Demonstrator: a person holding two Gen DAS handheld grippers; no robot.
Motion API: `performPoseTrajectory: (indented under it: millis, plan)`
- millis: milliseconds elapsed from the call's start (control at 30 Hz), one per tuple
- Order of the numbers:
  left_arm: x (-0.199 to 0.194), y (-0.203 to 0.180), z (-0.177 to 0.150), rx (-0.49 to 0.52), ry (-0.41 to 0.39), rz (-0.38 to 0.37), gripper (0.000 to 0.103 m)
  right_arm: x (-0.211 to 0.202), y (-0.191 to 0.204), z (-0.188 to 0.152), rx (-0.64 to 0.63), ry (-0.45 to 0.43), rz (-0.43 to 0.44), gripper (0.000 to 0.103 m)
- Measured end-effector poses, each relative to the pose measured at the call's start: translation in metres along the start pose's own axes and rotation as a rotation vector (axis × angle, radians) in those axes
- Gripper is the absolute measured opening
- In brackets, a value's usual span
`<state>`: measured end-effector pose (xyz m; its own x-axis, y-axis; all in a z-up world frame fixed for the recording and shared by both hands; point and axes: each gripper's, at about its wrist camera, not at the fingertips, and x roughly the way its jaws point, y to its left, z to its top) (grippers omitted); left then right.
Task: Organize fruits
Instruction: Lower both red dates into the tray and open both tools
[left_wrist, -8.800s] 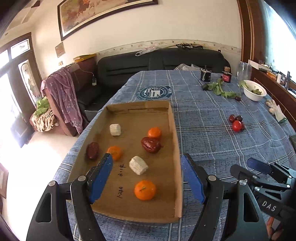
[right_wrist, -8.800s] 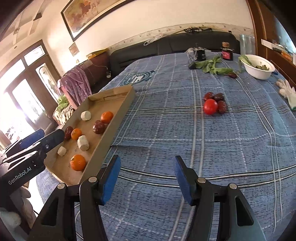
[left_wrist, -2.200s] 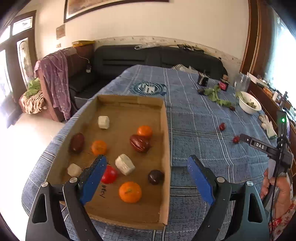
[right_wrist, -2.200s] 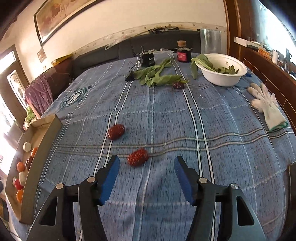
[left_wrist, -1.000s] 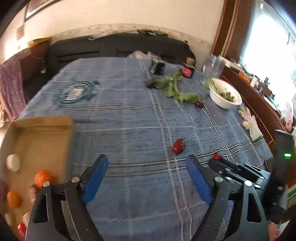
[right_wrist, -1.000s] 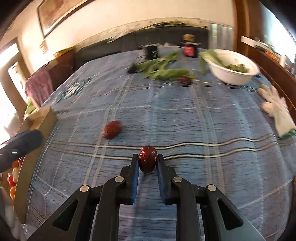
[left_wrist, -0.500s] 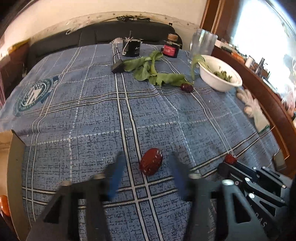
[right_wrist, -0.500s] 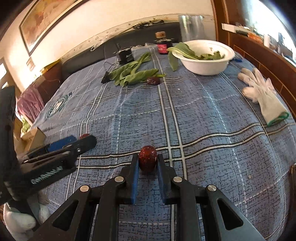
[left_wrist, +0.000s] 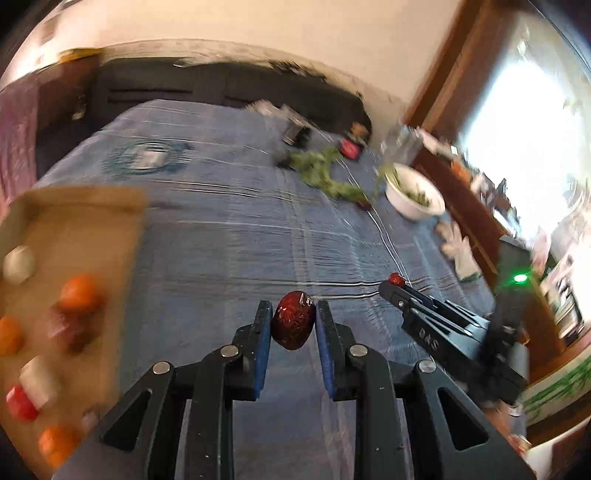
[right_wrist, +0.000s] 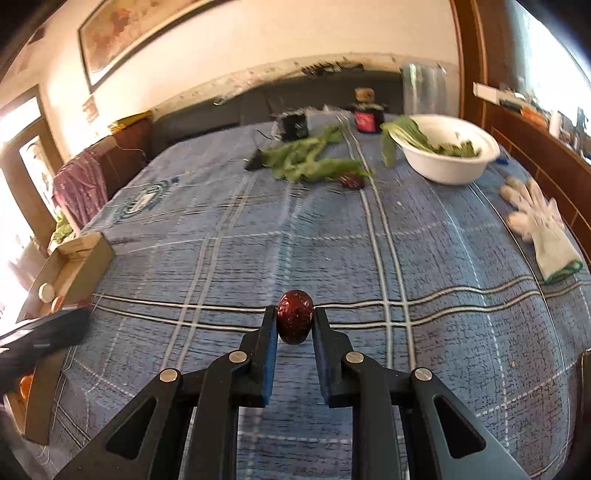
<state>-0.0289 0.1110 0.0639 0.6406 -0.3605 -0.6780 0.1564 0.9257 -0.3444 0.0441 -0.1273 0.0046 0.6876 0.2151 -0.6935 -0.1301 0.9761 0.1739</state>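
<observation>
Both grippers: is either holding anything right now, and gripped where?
Yes. The left gripper pinches a dark red date across its sides, and the right gripper pinches another red date the same way, both at the fingertips.

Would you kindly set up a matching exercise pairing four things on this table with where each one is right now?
Things:
1. left claw
2. glove
3. greens
4. oranges

Places:
A. in the white bowl
B. in the cardboard tray
C. shut on a red date
D. flat on the cloth, near the right edge

Pairs: 1-C, 2-D, 3-A, 4-B
</observation>
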Motion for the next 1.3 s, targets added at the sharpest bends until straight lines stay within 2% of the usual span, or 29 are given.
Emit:
performPoseTrajectory:
  millis: [100,233,333,500,567,667,767,900,967,1033,1133,1167,1200,1233,1267,1300]
  plan:
    - [-0.042,0.039,-0.009,-0.059,-0.045,0.070,0.023,-0.008,0.013,-0.003,-0.037,-0.035,-0.018,0.019]
    - [-0.094,0.105,-0.025,-0.138,-0.096,0.237,0.023,-0.023,0.031,-0.006,-0.083,-0.089,-0.073,0.020]
    - [-0.117,0.145,-0.038,-0.209,-0.113,0.302,0.023,-0.035,0.054,-0.009,-0.097,-0.065,-0.019,0.020]
    - [-0.122,0.183,-0.053,-0.298,-0.103,0.308,0.023,-0.061,0.127,-0.024,-0.130,0.006,0.236,0.021]
    - [-0.117,0.191,-0.057,-0.328,-0.090,0.293,0.023,-0.066,0.166,-0.030,-0.190,0.039,0.330,0.021]
    - [-0.111,0.196,-0.062,-0.319,-0.071,0.324,0.023,-0.068,0.217,-0.041,-0.278,0.080,0.424,0.021]
    - [-0.107,0.196,-0.064,-0.310,-0.068,0.331,0.023,-0.062,0.257,-0.055,-0.359,0.107,0.443,0.021]
    - [-0.107,0.199,-0.066,-0.318,-0.074,0.322,0.024,-0.046,0.277,-0.066,-0.400,0.137,0.417,0.021]
    - [-0.112,0.200,-0.066,-0.324,-0.087,0.305,0.031,-0.042,0.280,-0.072,-0.411,0.140,0.386,0.021]
    - [-0.119,0.199,-0.066,-0.322,-0.110,0.313,0.048,-0.041,0.280,-0.076,-0.410,0.138,0.361,0.021]
    - [-0.127,0.197,-0.065,-0.323,-0.142,0.322,0.053,-0.038,0.280,-0.077,-0.395,0.125,0.332,0.021]
    - [-0.130,0.195,-0.064,-0.321,-0.150,0.321,0.053,-0.038,0.279,-0.076,-0.386,0.120,0.332,0.025]
    - [-0.131,0.194,-0.063,-0.318,-0.155,0.320,0.056,-0.038,0.278,-0.075,-0.373,0.117,0.334,0.039]
    - [-0.133,0.191,-0.062,-0.312,-0.162,0.322,0.057,-0.037,0.276,-0.074,-0.356,0.113,0.342,0.045]
    - [-0.135,0.189,-0.062,-0.307,-0.168,0.326,0.058,-0.039,0.273,-0.074,-0.339,0.108,0.348,0.056]
    - [-0.137,0.186,-0.062,-0.298,-0.174,0.332,0.058,-0.041,0.272,-0.073,-0.328,0.103,0.349,0.057]
